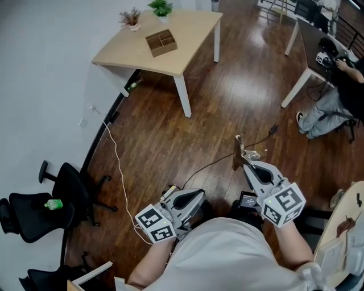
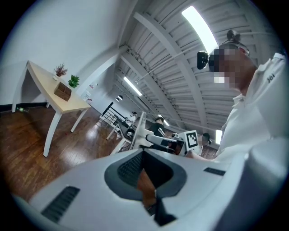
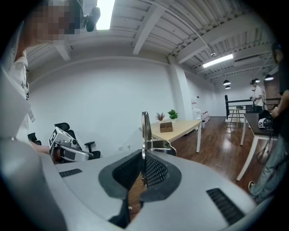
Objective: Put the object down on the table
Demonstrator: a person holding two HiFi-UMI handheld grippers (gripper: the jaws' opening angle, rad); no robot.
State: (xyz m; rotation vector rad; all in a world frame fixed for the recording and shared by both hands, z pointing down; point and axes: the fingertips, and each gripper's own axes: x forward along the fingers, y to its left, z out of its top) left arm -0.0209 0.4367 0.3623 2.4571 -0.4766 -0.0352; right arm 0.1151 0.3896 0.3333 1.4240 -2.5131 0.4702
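Observation:
My right gripper [image 1: 246, 165] is shut on a thin metal utensil [image 1: 238, 152] that stands up edge-on from its jaws. In the right gripper view the utensil [image 3: 145, 131] rises as a narrow shiny strip with a small metal bowl beside it. My left gripper [image 1: 198, 197] is held low near my body, jaws together with nothing in them, and its own view [image 2: 143, 159] shows only floor beyond them. The light wooden table [image 1: 187, 34] stands far ahead across the floor, and it also shows as the table [image 3: 185, 129] in the right gripper view.
On the table sit a wooden organiser box [image 1: 161, 42] and two small potted plants [image 1: 161, 8]. Black office chairs [image 1: 57, 199] stand at the left by the wall. A cable [image 1: 116, 165] runs over the dark wood floor. A seated person [image 1: 344, 85] is at a desk [image 1: 310, 40] on the right.

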